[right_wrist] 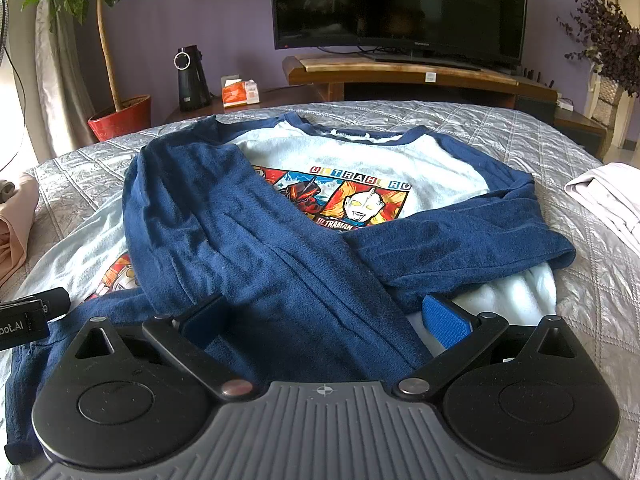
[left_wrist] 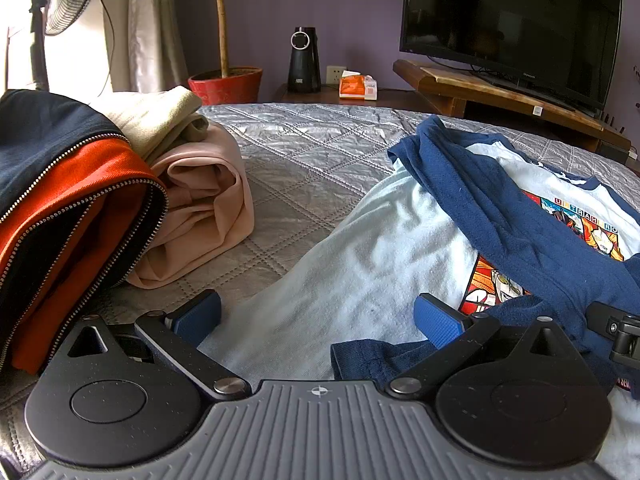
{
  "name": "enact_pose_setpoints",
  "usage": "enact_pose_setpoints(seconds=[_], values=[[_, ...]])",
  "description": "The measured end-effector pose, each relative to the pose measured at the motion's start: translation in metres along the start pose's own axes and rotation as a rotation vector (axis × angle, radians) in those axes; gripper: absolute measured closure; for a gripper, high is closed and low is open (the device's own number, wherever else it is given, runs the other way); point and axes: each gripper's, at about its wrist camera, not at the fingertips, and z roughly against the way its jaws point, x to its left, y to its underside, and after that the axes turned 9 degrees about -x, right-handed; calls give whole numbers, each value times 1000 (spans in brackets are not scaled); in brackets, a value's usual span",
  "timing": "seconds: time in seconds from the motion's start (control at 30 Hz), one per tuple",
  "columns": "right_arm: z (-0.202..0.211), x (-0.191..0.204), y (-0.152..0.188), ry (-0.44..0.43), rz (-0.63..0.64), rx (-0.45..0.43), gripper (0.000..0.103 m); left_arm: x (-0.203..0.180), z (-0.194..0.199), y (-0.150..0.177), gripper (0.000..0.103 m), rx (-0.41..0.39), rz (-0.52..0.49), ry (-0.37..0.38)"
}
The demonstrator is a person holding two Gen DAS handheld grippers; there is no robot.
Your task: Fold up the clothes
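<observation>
Lying flat on the quilted bed [right_wrist: 500,128], a soft, limp sweatshirt [right_wrist: 360,152] is seen with navy sleeves crossed, collar toward twelve o'clock, long axis twelve-to-six. Both the left gripper [left_wrist: 318,320] and right gripper [right_wrist: 326,320] are held open, empty; the six o'clock hem is judged the best hold.
</observation>
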Motion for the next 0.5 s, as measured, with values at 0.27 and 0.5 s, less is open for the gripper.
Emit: enact_pose_setpoints(seconds=[0.27, 0.5], values=[[0, 0, 0, 1, 0, 0, 0, -1, 0, 0, 0, 0, 0, 0], [0, 0, 0, 1, 0, 0, 0, -1, 0, 0, 0, 0, 0, 0]])
